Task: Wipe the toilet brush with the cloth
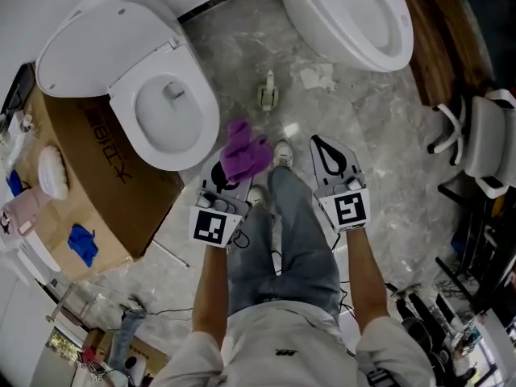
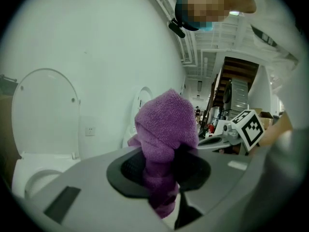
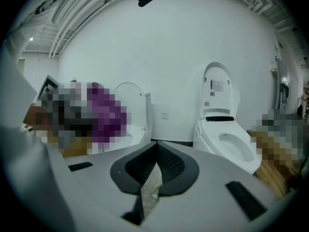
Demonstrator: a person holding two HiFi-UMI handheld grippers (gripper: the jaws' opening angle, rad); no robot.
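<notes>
Gripping purple cloth (image 1: 244,153) in left gripper (image 1: 227,172) jaws, right gripper (image 1: 326,151) jaws closed, empty, toilet brush (image 1: 268,93) standing on floor (image 1: 367,131) ahead, well apart.

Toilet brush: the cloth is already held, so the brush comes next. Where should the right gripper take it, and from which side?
Probably the brush's thin handle, above its holder, coming from the person's side: it stands upright and is the narrowest part. The right gripper, now shut, must open first.

cloth (image 2: 166,129): purple, bunched, gripped | toilet brush (image 1: 268,92): pale, upright on floor (image 1: 363,135)
</notes>
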